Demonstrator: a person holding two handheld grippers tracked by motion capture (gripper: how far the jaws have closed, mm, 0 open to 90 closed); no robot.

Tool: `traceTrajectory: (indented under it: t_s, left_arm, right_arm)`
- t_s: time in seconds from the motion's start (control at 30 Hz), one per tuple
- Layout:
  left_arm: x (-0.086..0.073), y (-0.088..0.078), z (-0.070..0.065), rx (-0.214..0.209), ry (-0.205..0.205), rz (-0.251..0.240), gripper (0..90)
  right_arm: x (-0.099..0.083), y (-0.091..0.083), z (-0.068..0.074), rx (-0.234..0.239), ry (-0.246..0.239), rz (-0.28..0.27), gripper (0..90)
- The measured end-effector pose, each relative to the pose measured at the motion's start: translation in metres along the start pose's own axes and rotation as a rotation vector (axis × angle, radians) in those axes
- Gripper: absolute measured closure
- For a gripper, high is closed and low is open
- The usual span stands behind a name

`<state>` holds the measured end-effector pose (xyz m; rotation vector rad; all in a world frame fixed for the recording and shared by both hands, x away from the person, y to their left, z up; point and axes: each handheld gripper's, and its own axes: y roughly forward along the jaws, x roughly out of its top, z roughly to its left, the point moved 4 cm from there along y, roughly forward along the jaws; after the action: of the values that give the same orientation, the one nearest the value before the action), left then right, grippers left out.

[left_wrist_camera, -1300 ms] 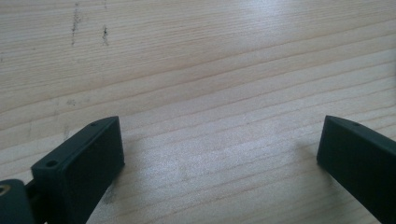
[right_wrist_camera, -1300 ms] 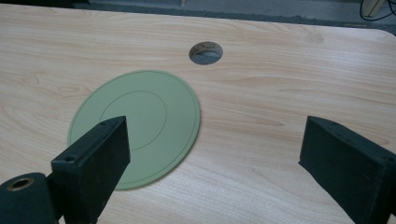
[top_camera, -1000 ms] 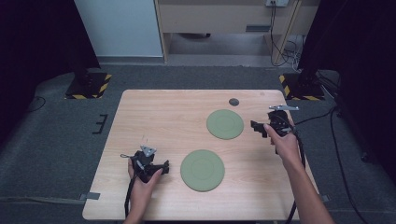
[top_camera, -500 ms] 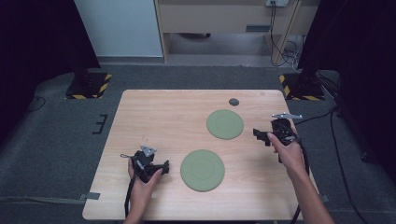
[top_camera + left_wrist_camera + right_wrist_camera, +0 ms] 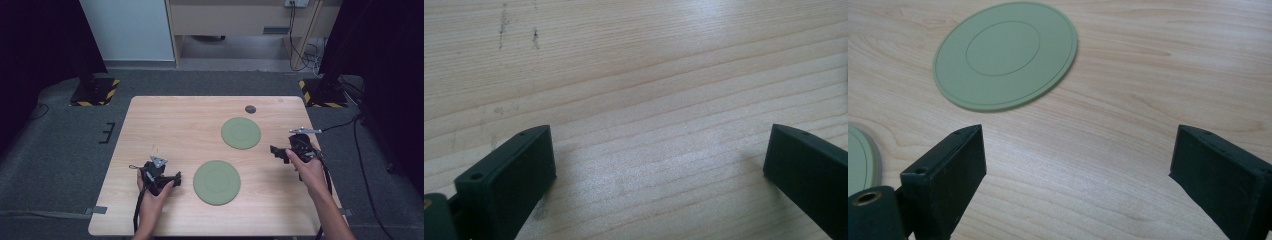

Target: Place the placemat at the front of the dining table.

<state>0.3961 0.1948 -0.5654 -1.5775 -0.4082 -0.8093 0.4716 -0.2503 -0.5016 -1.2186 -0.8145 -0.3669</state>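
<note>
Two flat round green discs lie on the wooden table (image 5: 165, 125): the far disc (image 5: 241, 133) right of centre and the near disc (image 5: 217, 182) toward the front. My left gripper (image 5: 175, 178) rests low at the front left, pointing at the near disc, with its jaws wide apart over bare wood (image 5: 659, 165). My right gripper (image 5: 275, 150) sits by the right edge, aimed left, open and empty (image 5: 1078, 165). In the right gripper view the far disc (image 5: 1005, 55) lies ahead, and the rim of the near disc (image 5: 860, 160) shows at the left edge.
A small dark round spot (image 5: 250, 109) sits near the table's back edge. Cables trail from both grippers off the front and right sides. Grey floor surrounds the table, with black stands with hazard-striped bases at both back corners.
My right gripper has drawn back toward the person and slightly right, away from the far disc. The left gripper and both discs have stayed put.
</note>
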Motion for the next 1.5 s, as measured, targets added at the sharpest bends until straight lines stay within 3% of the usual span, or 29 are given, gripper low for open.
traceTrajectory:
  t_s: [0.73,0.9,1.17,1.4,1.5]
  left_arm:
    - [0.000,0.000,0.000,-0.004,0.004,0.001,0.0]
    - [0.000,0.000,0.000,-0.004,0.004,0.001,0.0]
    - [0.000,0.000,0.000,-0.004,0.004,0.001,0.0]
    - [0.000,0.000,0.000,-0.004,0.004,0.000,0.0]
    - [0.000,0.000,0.000,-0.004,0.004,0.000,0.0]
  right_arm:
    - [-0.034,0.004,0.016,0.034,-0.018,0.041,7.5]
    - [-0.040,0.005,0.016,0.032,-0.002,0.047,7.7]
    - [-0.047,0.016,0.018,0.012,0.005,0.049,8.2]
    - [-0.058,0.028,0.026,-0.025,-0.033,0.087,7.5]
    - [-0.061,0.031,0.031,-0.071,-0.086,0.064,7.0]
